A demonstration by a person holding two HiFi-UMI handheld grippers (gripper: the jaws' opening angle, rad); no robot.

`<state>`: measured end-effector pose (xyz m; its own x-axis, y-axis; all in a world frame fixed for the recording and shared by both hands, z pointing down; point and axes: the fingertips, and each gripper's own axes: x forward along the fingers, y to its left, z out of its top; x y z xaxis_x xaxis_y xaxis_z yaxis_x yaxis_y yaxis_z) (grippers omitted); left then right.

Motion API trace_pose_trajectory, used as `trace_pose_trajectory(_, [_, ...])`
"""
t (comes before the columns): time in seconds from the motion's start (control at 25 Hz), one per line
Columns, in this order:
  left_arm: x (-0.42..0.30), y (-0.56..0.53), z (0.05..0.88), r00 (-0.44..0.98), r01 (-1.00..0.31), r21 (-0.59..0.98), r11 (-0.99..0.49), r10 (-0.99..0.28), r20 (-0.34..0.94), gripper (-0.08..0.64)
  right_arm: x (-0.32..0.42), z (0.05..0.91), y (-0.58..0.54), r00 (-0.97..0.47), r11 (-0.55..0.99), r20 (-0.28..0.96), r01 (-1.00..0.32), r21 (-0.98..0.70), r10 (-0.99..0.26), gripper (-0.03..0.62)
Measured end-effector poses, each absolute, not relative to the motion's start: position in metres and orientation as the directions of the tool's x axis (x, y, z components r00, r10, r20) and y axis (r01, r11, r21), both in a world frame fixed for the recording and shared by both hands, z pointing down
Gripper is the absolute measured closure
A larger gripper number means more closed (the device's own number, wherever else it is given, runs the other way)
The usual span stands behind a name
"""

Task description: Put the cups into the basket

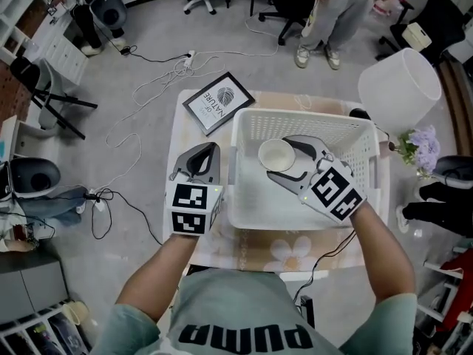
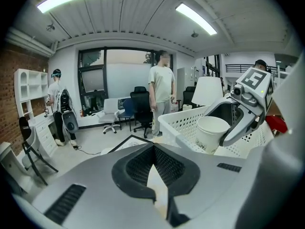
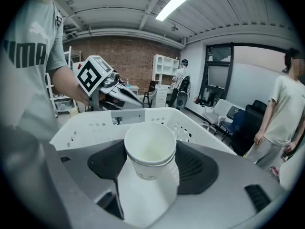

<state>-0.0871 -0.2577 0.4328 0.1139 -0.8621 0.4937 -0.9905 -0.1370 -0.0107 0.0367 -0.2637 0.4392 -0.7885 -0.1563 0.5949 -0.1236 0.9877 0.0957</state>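
Note:
A white perforated basket (image 1: 304, 117) stands on the table. My right gripper (image 1: 285, 160) reaches into it from the near right and is shut on a white paper cup (image 1: 276, 154), held upright above the basket floor. In the right gripper view the cup (image 3: 150, 151) sits between the dark pads (image 3: 198, 168), with the basket wall (image 3: 95, 123) behind it. My left gripper (image 1: 210, 151) hovers over the table just left of the basket, its jaws together and holding nothing. The left gripper view shows the cup (image 2: 211, 132) and the right gripper (image 2: 238, 123) inside the basket (image 2: 181, 125).
A framed picture (image 1: 219, 100) lies at the table's far left corner. A white lamp shade (image 1: 399, 83) and purple flowers (image 1: 418, 145) stand to the right. A person (image 1: 341, 13) stands beyond the table. Cables (image 1: 148, 87) run across the floor at left.

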Motion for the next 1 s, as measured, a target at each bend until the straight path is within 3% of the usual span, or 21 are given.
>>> trace_pose_trajectory(0.52, [-0.088, -0.257, 0.483, 0.139, -0.990, 0.051, -0.133, -0.836, 0.531, 0.560, 0.022, 0.505, -0.262, -0.714, 0.998, 0.699, 0.005, 0.061, -0.039, 0.267])
trace_pose_trajectory(1.0, [-0.089, -0.264, 0.516, 0.180, -0.984, 0.092, -0.155, -0.811, 0.556, 0.559, 0.013, 0.547, -0.278, -0.651, 0.998, 0.758, 0.022, 0.067, -0.037, 0.267])
